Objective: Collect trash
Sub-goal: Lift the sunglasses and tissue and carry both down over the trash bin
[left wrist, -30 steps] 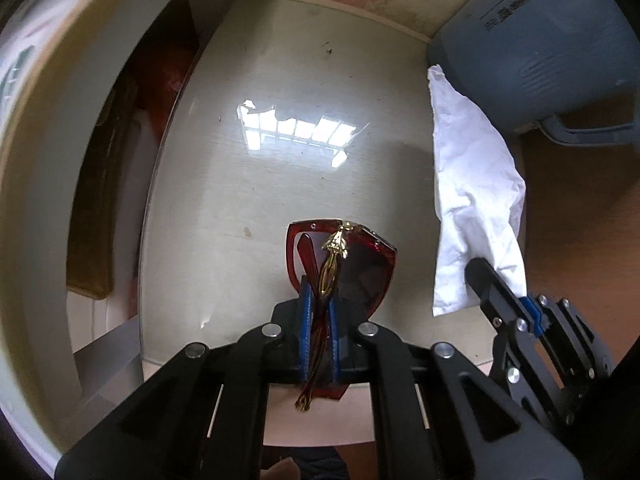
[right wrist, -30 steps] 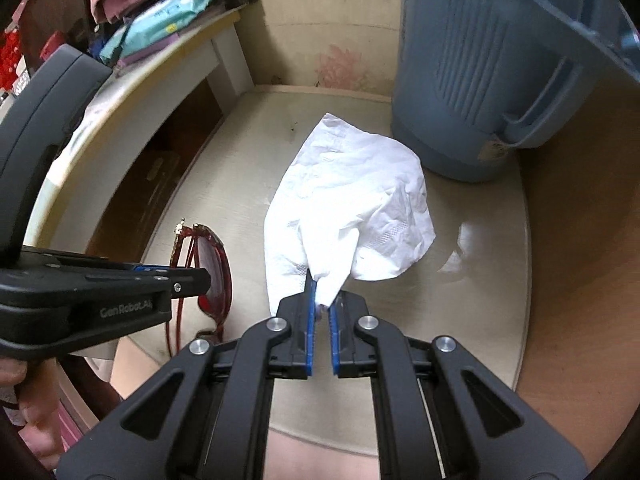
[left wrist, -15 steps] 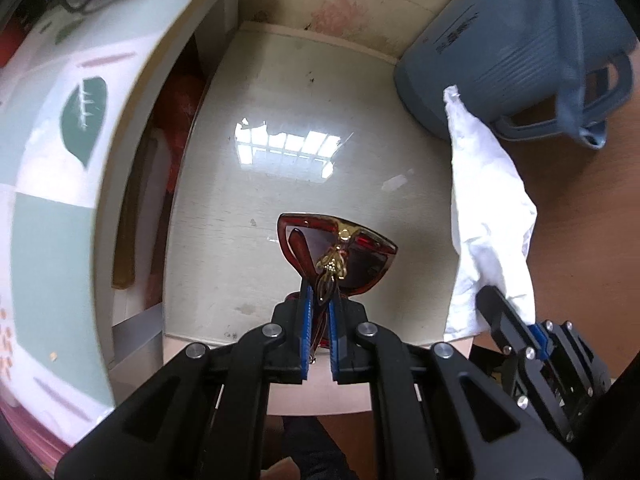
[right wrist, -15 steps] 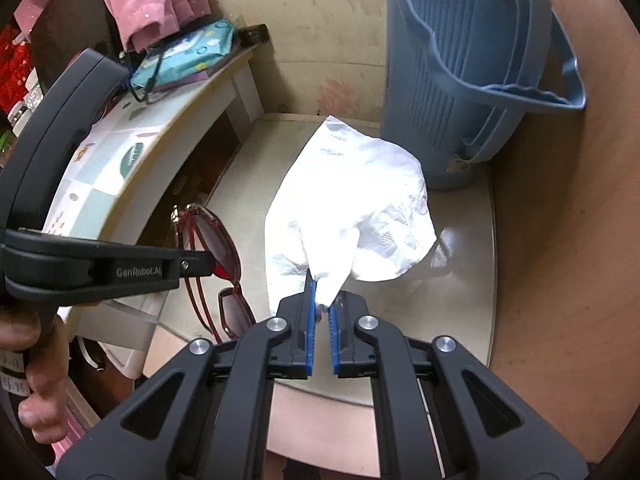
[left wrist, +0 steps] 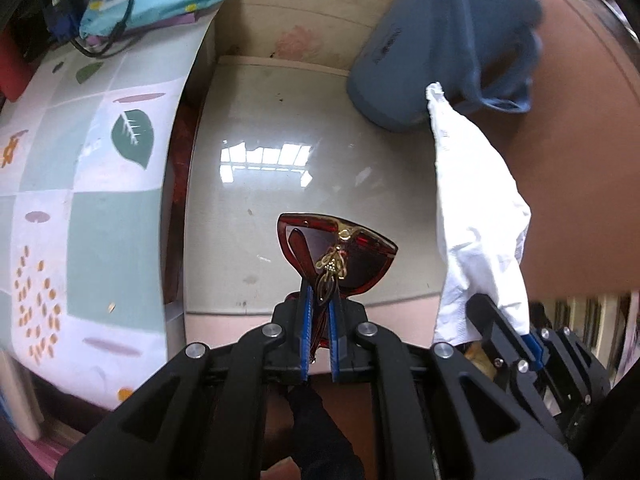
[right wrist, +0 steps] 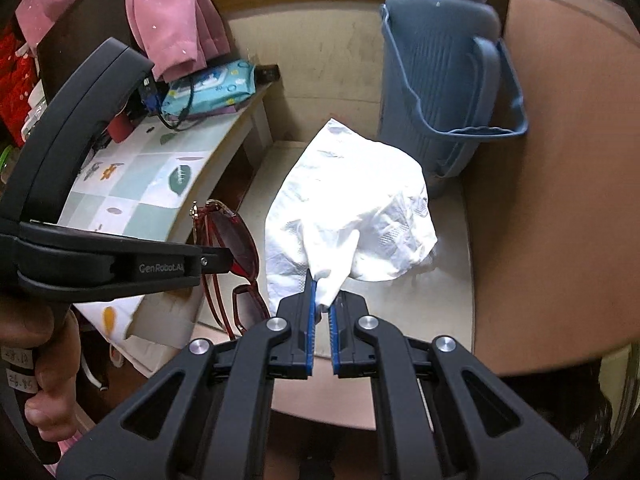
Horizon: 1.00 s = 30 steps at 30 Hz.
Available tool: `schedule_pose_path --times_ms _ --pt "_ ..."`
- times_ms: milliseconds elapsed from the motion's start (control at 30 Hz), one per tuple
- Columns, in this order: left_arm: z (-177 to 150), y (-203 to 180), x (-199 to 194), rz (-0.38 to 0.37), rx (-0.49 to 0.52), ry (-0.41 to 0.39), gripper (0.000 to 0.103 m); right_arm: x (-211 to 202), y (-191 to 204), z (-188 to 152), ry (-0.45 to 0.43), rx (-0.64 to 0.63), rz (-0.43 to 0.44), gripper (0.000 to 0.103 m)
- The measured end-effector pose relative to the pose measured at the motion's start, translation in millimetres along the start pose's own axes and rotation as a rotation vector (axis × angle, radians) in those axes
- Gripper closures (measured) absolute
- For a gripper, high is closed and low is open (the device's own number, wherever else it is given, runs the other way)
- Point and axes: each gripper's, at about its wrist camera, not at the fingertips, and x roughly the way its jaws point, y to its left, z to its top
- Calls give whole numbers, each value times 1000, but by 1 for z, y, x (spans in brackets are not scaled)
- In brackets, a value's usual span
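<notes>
While the left gripper (left wrist: 319, 308) clamps red sunglasses (left wrist: 340, 256) above the floor, the right gripper (right wrist: 322, 312) pinches a white tissue (right wrist: 352, 208) near the blue bin (right wrist: 440, 60). Only the right view shows pink cloth (right wrist: 172, 20) at far left.

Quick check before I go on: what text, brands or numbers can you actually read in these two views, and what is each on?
"GenRobot.AI": on the side of the left gripper, seen from the right wrist view.
Handwritten numbers on a tag by the left hand: too small to read surely.
Print on the blue wipes pack: too small.
Embossed mark on the blue bin: blurred.
Nothing is printed on the white tissue or the red sunglasses.
</notes>
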Motion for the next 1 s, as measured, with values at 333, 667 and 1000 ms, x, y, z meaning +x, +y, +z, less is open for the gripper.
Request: schedule_pose_path --times_ms 333,667,1000 --pt "-71 21 -48 -76 174 -7 96 -81 85 -76 -39 107 -119 97" --pt "-159 76 -73 -70 204 21 96 -108 167 -145 -12 111 -97 97" --pt "-236 151 -10 -29 110 -42 96 -45 198 -233 -56 40 -61 97"
